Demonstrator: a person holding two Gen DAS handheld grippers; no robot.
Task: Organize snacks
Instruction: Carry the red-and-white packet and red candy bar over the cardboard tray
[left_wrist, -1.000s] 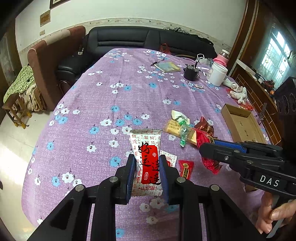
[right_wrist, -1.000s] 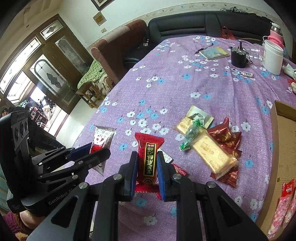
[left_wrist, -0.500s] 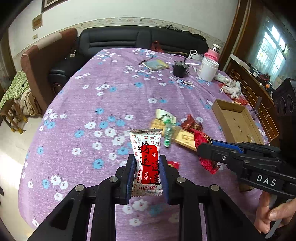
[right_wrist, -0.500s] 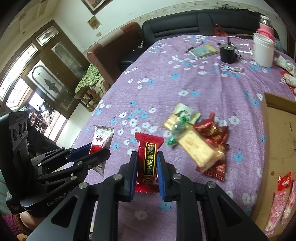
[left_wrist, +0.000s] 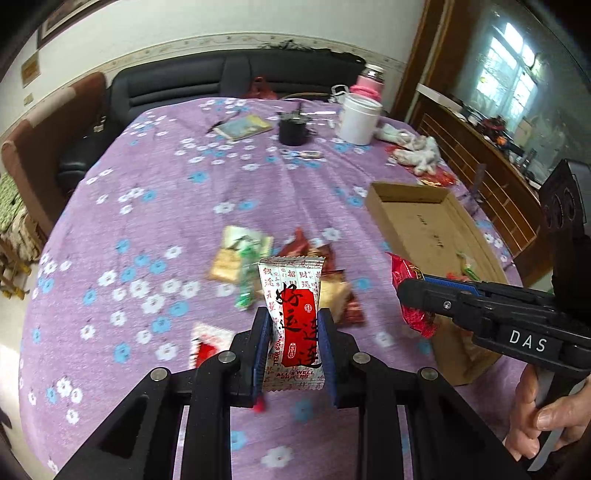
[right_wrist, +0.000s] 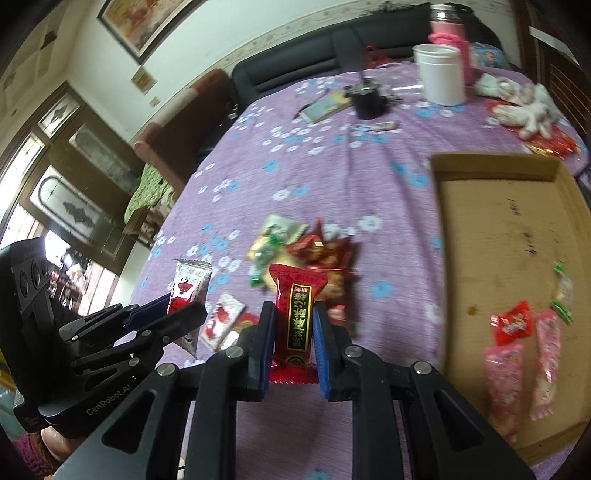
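Observation:
My left gripper (left_wrist: 294, 325) is shut on a white snack packet with a red label (left_wrist: 293, 314), held above the purple flowered tablecloth. My right gripper (right_wrist: 294, 321) is shut on a red snack packet with a black and gold label (right_wrist: 297, 314). Each gripper shows in the other's view: the right one (left_wrist: 417, 295) at the right, the left one (right_wrist: 184, 306) at the lower left. A pile of loose snacks (left_wrist: 258, 258) lies on the cloth ahead. An open cardboard box (right_wrist: 509, 229) at the right holds several red and pink packets (right_wrist: 513, 325).
A white jar (left_wrist: 358, 118), a pink flask (left_wrist: 367, 81), a black cup (left_wrist: 291, 127) and a booklet (left_wrist: 243, 125) stand at the far end of the table. A small white and red packet (left_wrist: 207, 339) lies near my left gripper. A black sofa is behind.
Both grippers have moved right, toward the cardboard box, each still holding its packet. The box now fills much more of the right wrist view.

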